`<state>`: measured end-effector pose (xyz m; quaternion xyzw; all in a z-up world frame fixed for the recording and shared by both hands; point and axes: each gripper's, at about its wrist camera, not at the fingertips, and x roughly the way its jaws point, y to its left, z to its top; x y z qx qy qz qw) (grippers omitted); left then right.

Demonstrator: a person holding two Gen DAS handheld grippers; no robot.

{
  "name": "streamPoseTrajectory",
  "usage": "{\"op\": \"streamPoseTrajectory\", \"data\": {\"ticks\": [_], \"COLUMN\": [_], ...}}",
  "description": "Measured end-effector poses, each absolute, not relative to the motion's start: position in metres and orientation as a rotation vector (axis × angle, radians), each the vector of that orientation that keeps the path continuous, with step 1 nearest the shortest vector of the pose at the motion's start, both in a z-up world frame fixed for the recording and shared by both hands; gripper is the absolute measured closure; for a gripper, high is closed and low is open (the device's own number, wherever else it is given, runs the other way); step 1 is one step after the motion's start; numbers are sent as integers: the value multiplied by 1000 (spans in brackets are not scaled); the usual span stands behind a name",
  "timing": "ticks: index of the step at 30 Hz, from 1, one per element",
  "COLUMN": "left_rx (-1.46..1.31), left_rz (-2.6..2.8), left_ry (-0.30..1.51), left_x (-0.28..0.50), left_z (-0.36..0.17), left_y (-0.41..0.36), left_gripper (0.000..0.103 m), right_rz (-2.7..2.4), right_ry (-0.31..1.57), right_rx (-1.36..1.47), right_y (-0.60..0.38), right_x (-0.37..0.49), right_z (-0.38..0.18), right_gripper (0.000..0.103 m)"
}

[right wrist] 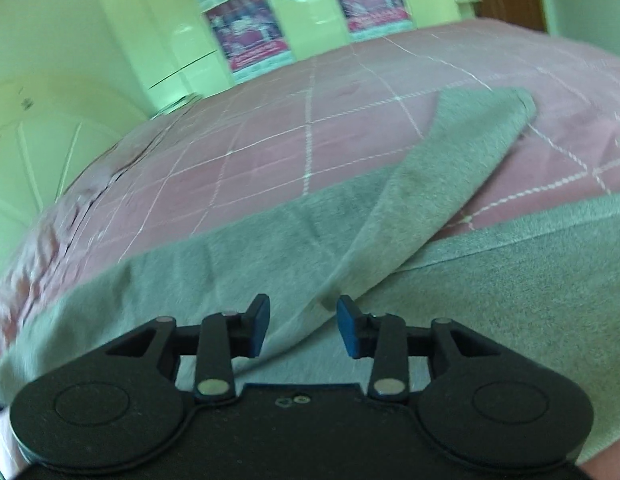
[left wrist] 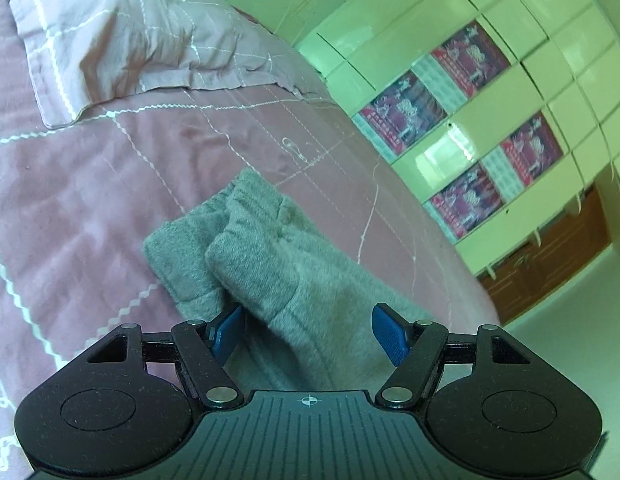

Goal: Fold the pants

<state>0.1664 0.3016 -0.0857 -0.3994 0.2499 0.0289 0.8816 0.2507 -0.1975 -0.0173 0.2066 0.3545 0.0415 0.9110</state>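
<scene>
Since these grey pants (left wrist: 270,264) look like thick, fuzzy fleece, I judge them soft and limp, light enough to lift, and grippy, not slippery, so they should sag wherever I don't support them. They lie on the pink quilted bed (left wrist: 90,184), running straight ahead of my left hand-held gripper (left wrist: 310,334), whose blue fingers stand wide apart with cloth between them but nothing pinched; the two ribbed cuffs sit just beyond it, one lying partly over the other. My right hand-held gripper (right wrist: 304,326) is also open, holding nothing, hovering close over the broad part of the pants (right wrist: 238,264), where one flap is turned up ahead and to the right. I would take hold at the cuffs, pinching both layers at once.
</scene>
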Motion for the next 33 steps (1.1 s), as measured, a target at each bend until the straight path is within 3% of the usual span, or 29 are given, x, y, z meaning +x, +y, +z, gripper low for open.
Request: {"op": "streamPoseTrajectory", "data": {"ticks": [3, 4, 5, 6, 13, 15, 17, 20, 25, 29, 33], "left_rx": [-903, -921, -915, -900, -904, -779, -764, -825, -816, -726, -725], "left_rz": [83, 80, 80, 58, -176, -134, -66, -60, -49, -81, -42], "left_ry": [547, 538, 537, 550, 413, 545, 710, 668, 676, 612, 657], "left_x": [177, 180, 184, 192, 222, 228, 233, 224, 240, 232, 229], "left_z": [-94, -95, -95, -95, -48, -62, -104, -117, -111, -89, -115], "left_y": [310, 312, 312, 315, 355, 354, 360, 364, 360, 361, 369], "left_gripper": [33, 39, 53, 80, 80, 80, 80, 80, 80, 80, 80], "right_rz": [46, 63, 71, 82, 239, 246, 210, 198, 192, 215, 199], "right_ry": [806, 810, 817, 819, 547, 623, 840, 787, 811, 688, 800], "right_rx": [532, 578, 609, 629, 486, 474, 455, 604, 554, 543, 532], "right_y": [-208, -213, -217, -220, -223, -221, -212, -221, -209, -213, -206], "right_x": [271, 274, 277, 277, 192, 173, 177, 167, 176, 156, 162], "right_z": [-32, -36, -38, -40, 34, 12, -42, -53, -45, -17, -53], "right_gripper": [69, 81, 94, 101, 103, 103, 102, 102, 101, 100, 102]}}
